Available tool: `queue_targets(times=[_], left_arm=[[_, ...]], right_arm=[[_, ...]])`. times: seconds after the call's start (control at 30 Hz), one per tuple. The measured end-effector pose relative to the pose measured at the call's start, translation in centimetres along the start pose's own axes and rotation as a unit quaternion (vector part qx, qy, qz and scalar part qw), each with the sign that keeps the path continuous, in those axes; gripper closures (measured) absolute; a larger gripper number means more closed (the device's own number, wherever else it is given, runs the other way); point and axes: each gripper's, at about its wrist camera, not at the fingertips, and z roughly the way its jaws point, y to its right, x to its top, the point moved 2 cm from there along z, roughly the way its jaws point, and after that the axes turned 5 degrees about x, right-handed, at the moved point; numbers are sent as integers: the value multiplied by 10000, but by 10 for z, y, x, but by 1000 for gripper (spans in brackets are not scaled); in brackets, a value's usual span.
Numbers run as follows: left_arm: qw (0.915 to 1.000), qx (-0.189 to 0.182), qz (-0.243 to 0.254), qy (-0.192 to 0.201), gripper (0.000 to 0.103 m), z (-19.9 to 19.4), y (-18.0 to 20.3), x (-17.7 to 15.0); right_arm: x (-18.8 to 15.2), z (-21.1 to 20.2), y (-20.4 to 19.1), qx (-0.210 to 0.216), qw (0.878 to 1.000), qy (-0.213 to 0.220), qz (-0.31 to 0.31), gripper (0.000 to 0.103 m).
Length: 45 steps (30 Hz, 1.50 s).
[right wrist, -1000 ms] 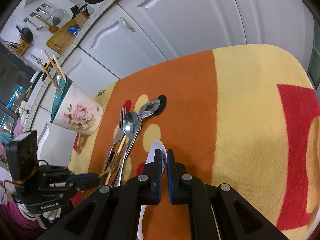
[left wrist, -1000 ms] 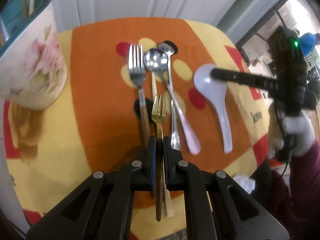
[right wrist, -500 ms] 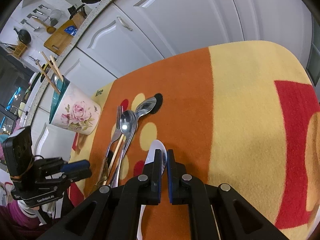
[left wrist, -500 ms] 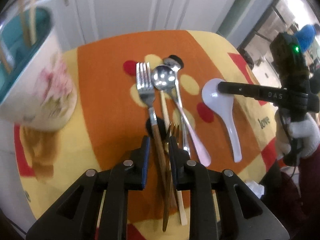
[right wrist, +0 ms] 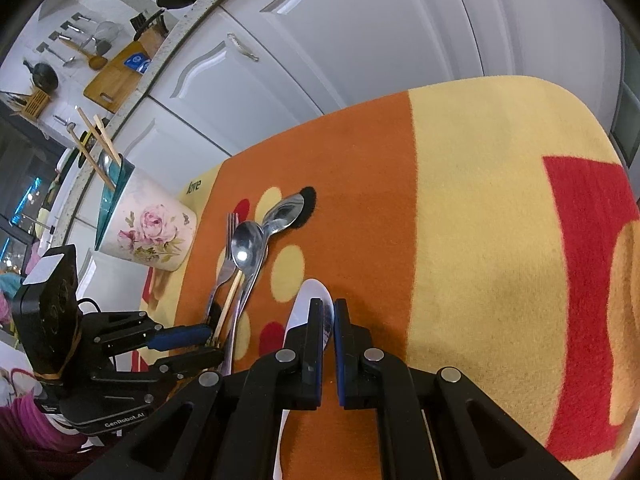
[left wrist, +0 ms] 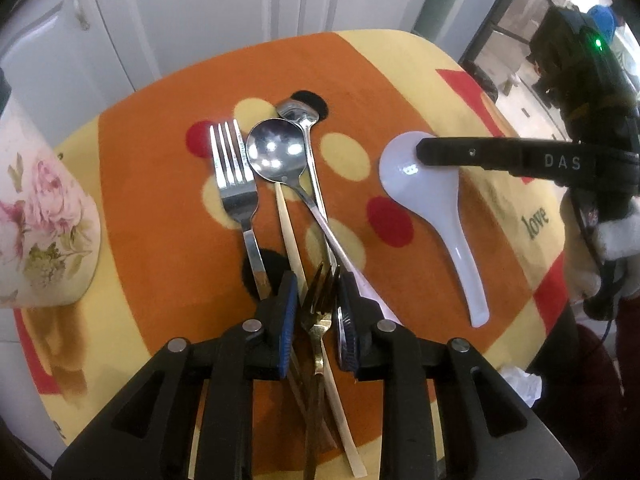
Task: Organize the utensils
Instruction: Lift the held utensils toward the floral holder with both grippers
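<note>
My left gripper (left wrist: 318, 284) points down at a pile of cutlery and its jaws are opening. A gold fork (left wrist: 320, 296) lies between them, and the pads stand off it on both sides. The pile holds a silver fork (left wrist: 234, 176), a round silver spoon (left wrist: 274, 152), a second spoon (left wrist: 298, 110) and a pale chopstick (left wrist: 290, 236). To the right lies a white ceramic spoon (left wrist: 436, 200). My right gripper (right wrist: 328, 308) is shut, its tips over the bowl of the white spoon (right wrist: 310, 292). From the right wrist view, the left gripper (right wrist: 212, 344) sits at the handle end of the pile.
A floral cup (right wrist: 148, 228) with a teal inside holds chopsticks at the left of the orange and yellow cloth (right wrist: 480, 200). White cabinet doors (right wrist: 360, 40) stand behind the table. A gloved hand (left wrist: 616, 236) holds the right gripper at the table's right edge.
The left gripper has opened off the gold fork and drawn back along the handles. The fork now lies on the pile. The right gripper has not moved.
</note>
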Motion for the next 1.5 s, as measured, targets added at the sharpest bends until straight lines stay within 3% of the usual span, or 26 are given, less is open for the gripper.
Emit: queue_targets(times=[0.13,0.23,0.33,0.73,1.07,1.5], left_arm=[[10000,-14,9,4,84,-1,-1,-2],[9998,101,150,83,98,-6,2,-6],[9999,-25,-5,143,102,-10,-3,-9],[9952,-261,-619,705,103,-55,-26,-17],[9856,-397,-930,1358,102,-104,-41,-14],[9691,67,-1223,2140,103,-173,-79,-11]], right_arm=[[0,1,0,-1,10000,7,-9,99],[0,1,-3,-28,10000,45,-84,99],[0,-1,-8,-35,9998,95,-174,99],[0,-17,-36,-32,9980,277,-561,99],[10,-42,-76,0,9936,584,-963,99],[45,-58,-151,231,9823,1003,-1565,99]])
